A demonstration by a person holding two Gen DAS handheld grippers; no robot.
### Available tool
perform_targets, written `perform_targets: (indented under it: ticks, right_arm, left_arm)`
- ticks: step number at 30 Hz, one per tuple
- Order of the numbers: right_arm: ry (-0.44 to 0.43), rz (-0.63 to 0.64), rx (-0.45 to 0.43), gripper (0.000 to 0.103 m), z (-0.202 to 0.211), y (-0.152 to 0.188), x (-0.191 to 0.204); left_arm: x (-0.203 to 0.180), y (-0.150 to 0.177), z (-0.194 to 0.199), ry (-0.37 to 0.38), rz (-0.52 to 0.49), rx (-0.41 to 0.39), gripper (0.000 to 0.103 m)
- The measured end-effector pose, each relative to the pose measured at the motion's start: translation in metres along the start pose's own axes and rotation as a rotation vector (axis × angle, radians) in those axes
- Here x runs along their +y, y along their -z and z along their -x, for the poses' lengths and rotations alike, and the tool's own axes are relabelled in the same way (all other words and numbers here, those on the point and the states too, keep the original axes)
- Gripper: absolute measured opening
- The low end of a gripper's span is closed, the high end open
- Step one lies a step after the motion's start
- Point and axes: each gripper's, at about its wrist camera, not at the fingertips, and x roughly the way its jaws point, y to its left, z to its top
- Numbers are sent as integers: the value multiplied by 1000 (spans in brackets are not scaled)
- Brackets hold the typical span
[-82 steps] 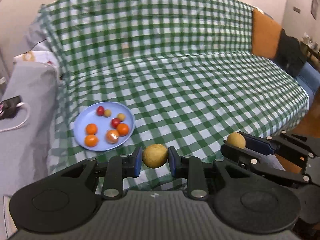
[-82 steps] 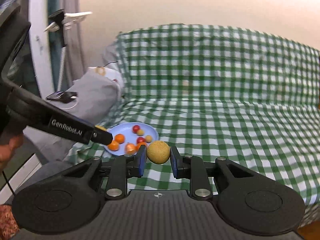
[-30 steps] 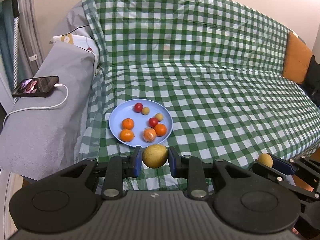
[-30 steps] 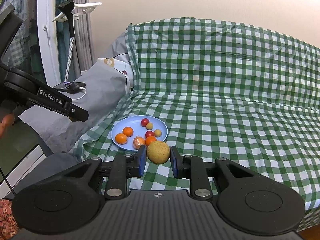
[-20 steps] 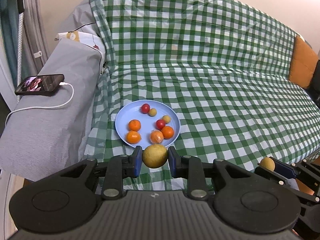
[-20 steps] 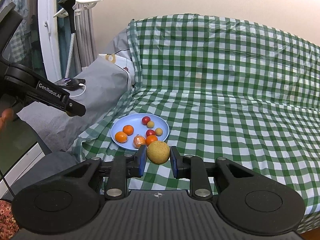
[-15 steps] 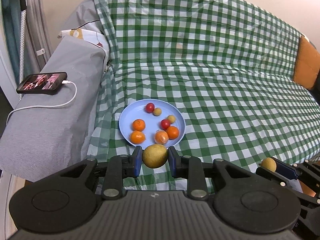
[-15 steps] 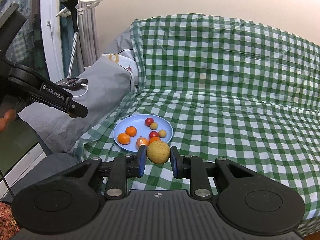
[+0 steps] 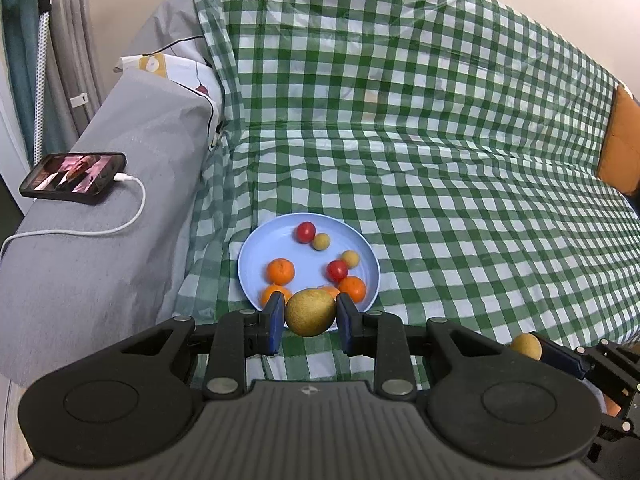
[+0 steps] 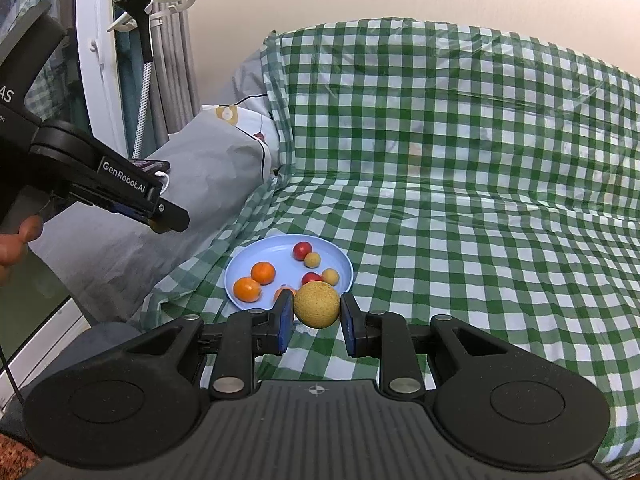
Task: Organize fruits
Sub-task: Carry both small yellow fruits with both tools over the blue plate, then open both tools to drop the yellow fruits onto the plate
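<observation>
A light blue plate [image 9: 256, 252] lies on the green checked sofa cover and holds several small fruits: oranges [image 9: 281, 271], red ones [image 9: 305, 232] and small yellow ones [image 9: 321, 241]. My left gripper [image 9: 310, 314] is shut on a yellow-green round fruit [image 9: 310, 312], just short of the plate's near rim. My right gripper [image 10: 316, 306] is shut on a yellow-brown round fruit [image 10: 316, 304], also short of the plate [image 10: 244, 260]. The right gripper and its fruit [image 9: 525, 346] show at the lower right of the left wrist view. The left gripper body [image 10: 120, 192] shows at the left of the right wrist view.
A grey sofa arm [image 9: 100, 184] at the left carries a phone [image 9: 72, 178] on a white cable. The checked cover [image 9: 440, 184] spreads over seat and backrest. An orange cushion [image 9: 618, 140] sits at the far right. Curtains [image 10: 168, 40] hang at the left.
Both grippers have moved closer to the plate with their fruits still held. The plate has shifted toward the middle of both views and looks larger.
</observation>
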Motion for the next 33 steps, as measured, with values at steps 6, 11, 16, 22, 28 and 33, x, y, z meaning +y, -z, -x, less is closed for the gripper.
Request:
perform_targets:
  ticks: [6,11,16,22,28,33]
  right_arm:
    - [-20,-5,19,26,-24,-6,0]
    - [-42,0,36,26,-50,-13,0]
    - [-69,3,50,26,-84,-26,4]
    - [-89,3,73,26,-125,-37,11]
    - [-51,10,114,26,-171,-39,7]
    - [-35,13,155,26,-199,-32,3]
  left_arm:
    - [6,-8,-21,-14,15,15,30]
    - [14,-15,-38,-44,29,-3,30]
    - [24,-20,-64,-70,51,0,30]
    - [38,-25,-102,-79,49,35,30]
    - [40,-34,-146,-71,36,70,30]
    - [39,-39,-176,-68,23,82,30]
